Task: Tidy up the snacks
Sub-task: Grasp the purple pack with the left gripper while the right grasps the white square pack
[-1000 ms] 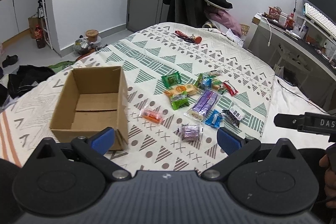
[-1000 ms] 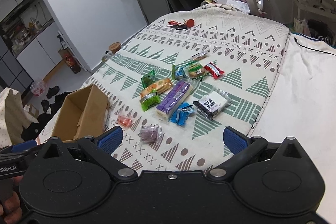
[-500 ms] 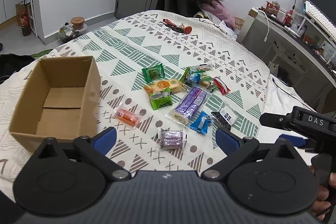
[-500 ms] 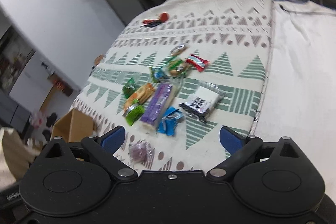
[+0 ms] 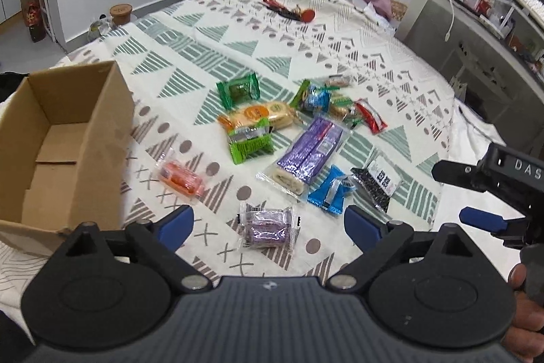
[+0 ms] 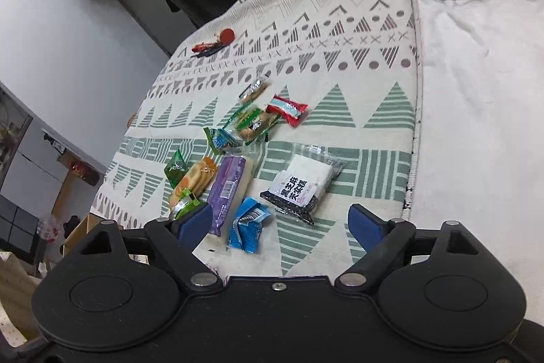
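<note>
I was at the approach step, nothing boxed yet. Left gripper (image 5: 268, 223) hovered with fingers spread, empty, over the purple snack (image 5: 267, 227); right gripper (image 6: 280, 223) likewise released. Cardboard box (image 5: 102, 138) sat at nine o'clock on the bed (image 5: 210, 33). Next I judged: descend, clamp, carry left.

Left gripper (image 5: 268, 221) is now lower and closer over the bed, its spread blue fingers (image 5: 178, 221) bracketing the small purple wrapped snack (image 5: 268, 225). Right gripper (image 6: 280, 223) has swung down toward the snack pile, above the blue foil packet (image 6: 248, 223); the brown cardboard box (image 6: 76, 232) has nearly left its view.
</note>
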The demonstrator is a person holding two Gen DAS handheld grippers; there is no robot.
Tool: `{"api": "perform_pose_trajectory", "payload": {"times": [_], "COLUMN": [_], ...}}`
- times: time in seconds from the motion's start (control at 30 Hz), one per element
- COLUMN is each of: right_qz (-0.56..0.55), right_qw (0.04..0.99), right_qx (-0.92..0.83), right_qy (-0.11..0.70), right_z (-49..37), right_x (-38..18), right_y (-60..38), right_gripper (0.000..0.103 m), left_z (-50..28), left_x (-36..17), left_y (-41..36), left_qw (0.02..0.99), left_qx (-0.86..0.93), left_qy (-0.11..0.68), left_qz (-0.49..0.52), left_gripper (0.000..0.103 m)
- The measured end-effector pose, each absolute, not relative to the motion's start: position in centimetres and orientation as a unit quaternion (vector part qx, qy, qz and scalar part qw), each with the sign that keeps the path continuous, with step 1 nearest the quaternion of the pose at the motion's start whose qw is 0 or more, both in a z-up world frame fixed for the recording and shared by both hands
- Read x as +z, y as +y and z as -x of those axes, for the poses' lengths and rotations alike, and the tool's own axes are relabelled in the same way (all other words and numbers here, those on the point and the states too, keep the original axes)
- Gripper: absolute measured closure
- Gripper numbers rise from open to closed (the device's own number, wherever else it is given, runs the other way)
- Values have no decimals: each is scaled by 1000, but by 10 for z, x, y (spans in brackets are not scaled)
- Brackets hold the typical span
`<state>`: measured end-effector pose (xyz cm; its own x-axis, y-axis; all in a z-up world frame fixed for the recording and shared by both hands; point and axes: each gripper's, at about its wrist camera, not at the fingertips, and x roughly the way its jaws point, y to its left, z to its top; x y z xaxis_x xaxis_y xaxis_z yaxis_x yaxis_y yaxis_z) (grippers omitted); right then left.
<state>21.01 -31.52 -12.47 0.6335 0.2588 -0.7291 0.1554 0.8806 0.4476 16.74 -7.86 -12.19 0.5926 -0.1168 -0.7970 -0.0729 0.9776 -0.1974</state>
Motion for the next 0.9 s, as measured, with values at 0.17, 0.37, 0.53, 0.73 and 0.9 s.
{"api": "perform_pose_trajectory", "payload": {"times": [0.17, 0.37, 0.53, 0.73, 0.9], "right_qz": [-257, -276, -284, -280, -287], "right_qw": [861, 846, 835, 824, 820], "right_qx": [26, 17, 6, -14, -23], "right_qy": [439, 456, 471, 493, 494], "right_z": [-225, -244, -260, -281, -290], "right_x": [-139, -160, -178, -199, -209], "right_y": [-316, -315, -316, -313, -315], "right_gripper": [16, 16, 16, 16, 12], "left_z": [-185, -204, -213, -220, -222], "left_x": [-143, -169, -188, -208, -207], "left_y": [-87, -90, -90, -88, -87], "left_qw": [875, 860, 846, 834, 840], "left_qx": [-9, 4, 21, 50, 77], "left_qy": [472, 498, 517, 530, 517], "left_qz": [111, 114, 126, 146, 145], "left_gripper": [8, 8, 8, 16, 42]}}
